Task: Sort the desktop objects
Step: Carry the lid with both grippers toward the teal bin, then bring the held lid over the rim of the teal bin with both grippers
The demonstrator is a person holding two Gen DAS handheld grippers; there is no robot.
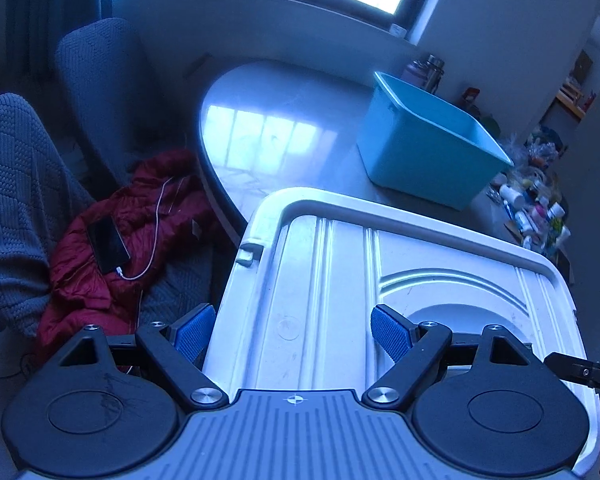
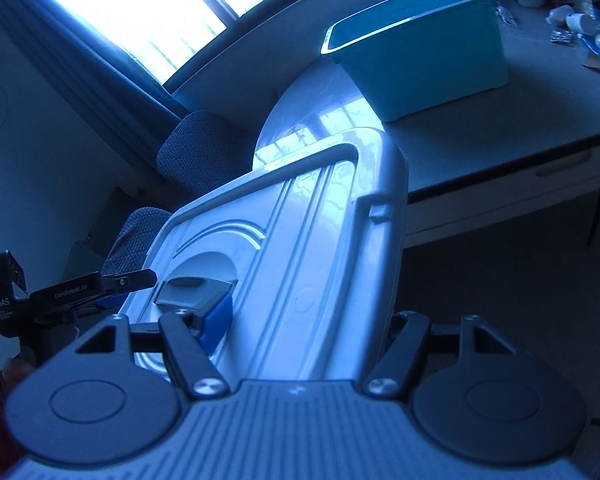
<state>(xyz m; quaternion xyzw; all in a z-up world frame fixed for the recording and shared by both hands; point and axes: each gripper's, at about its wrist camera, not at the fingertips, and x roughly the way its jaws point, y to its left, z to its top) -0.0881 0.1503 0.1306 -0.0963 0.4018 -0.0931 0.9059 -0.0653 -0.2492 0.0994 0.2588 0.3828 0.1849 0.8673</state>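
Observation:
A white plastic lid (image 1: 332,280) with ribs and a recessed handle is held up off the table between both grippers. My left gripper (image 1: 292,334) has one finger under the lid's edge and one on top, so it is shut on the lid. My right gripper (image 2: 300,320) grips the opposite side of the lid (image 2: 300,232), one blue pad (image 2: 216,320) in the handle recess, the other finger hidden under the rim. A teal bin (image 1: 424,148) stands open on the grey table (image 1: 284,132), beyond the lid; it also shows in the right wrist view (image 2: 424,56).
Several small bottles and packets (image 1: 536,208) lie in a heap on the table right of the bin. A grey chair (image 1: 96,80) stands left of the table, with a red jacket and a phone (image 1: 108,244) on a seat below.

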